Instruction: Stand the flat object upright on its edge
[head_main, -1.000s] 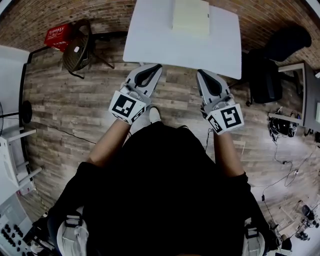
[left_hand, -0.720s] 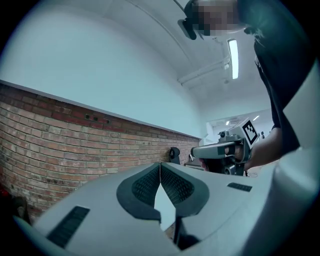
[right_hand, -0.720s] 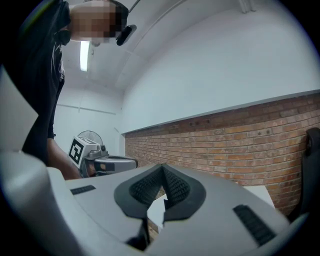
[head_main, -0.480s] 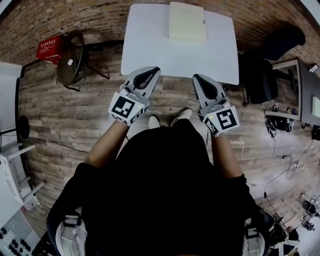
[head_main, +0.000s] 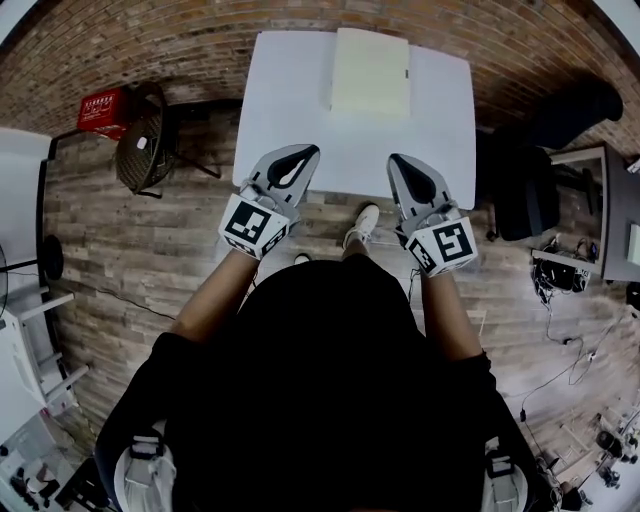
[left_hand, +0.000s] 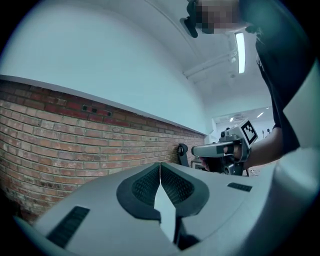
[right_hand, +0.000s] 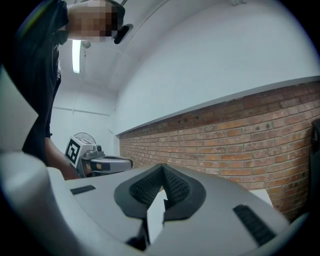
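L tongs (head_main: 308, 152) & R tongs (head_main: 396, 160) were both shut, empty, over counter's (head_main: 285, 100) near edge. Flat pad (head_main: 370, 72) lay flat at far side, well apart.

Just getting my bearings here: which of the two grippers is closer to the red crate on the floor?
Left. The left gripper hovers at the table edge, on the side of the red crate; the right gripper is beside it, farther from the crate.
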